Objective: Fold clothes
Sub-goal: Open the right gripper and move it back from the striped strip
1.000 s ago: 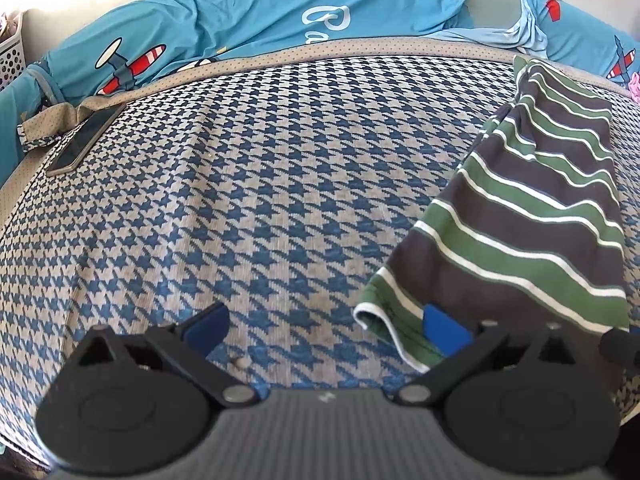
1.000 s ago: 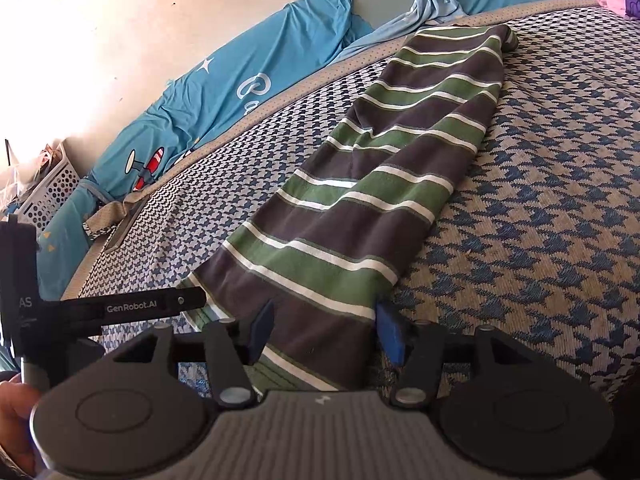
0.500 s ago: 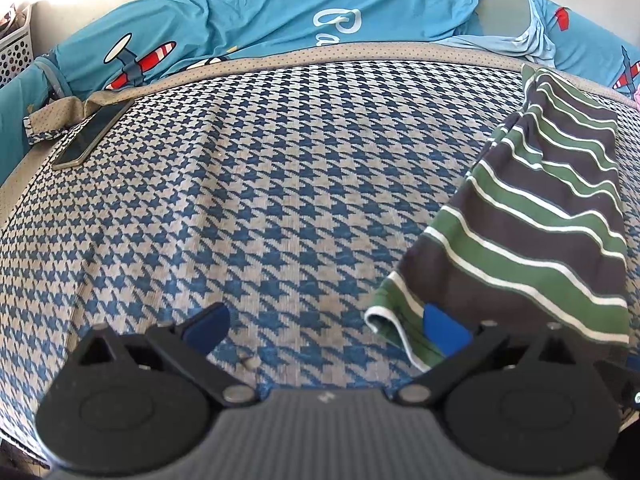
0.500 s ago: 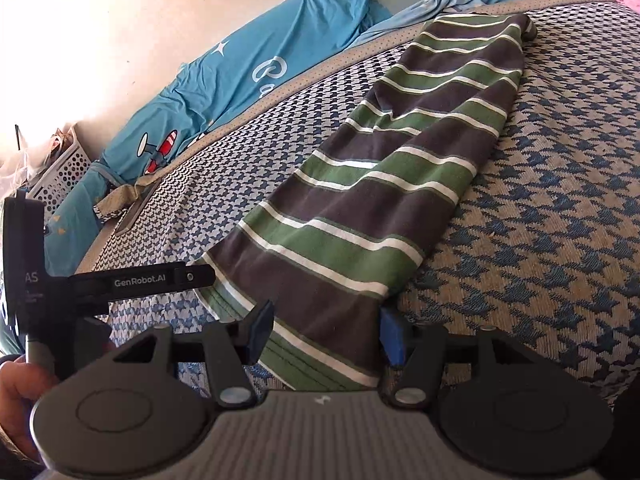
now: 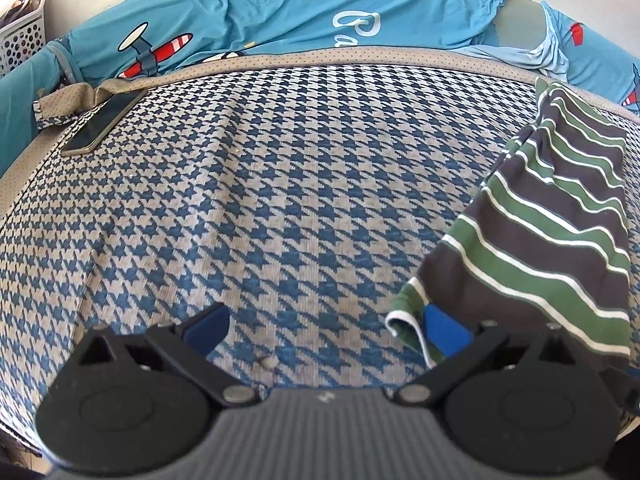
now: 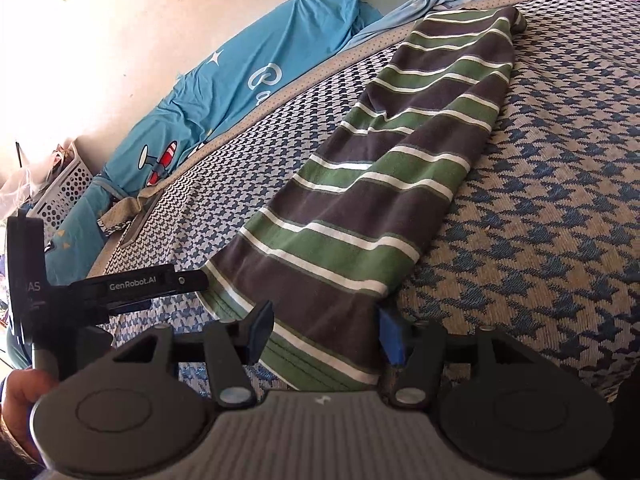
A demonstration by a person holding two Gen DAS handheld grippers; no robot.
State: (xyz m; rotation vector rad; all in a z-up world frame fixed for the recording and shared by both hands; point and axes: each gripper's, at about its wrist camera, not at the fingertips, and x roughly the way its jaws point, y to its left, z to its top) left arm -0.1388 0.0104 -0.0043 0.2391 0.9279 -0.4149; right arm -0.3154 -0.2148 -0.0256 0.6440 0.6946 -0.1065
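1. Left gripper [image 5: 326, 326] sits low over the bed [image 5: 280, 208], jaws wide apart, nothing between them; its right pad [image 5: 444, 334] is at the shirt's [image 5: 552, 248] near corner.
2. Right gripper [image 6: 322, 332] straddles the shirt's [image 6: 380, 184] near hem, jaws apart, cloth between them. Can't tell if the pads actually pinch it.
3. The striped shirt lies folded into a long strip, running away toward the blue sheet [image 5: 320, 12].
4. Far left edge: a phone [image 5: 102, 126], then a basket [image 5: 22, 42].

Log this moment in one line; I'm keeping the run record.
stage: pre-grasp | striped garment: long strip on bed | left gripper: open, at near corner | right gripper: open, straddling near end
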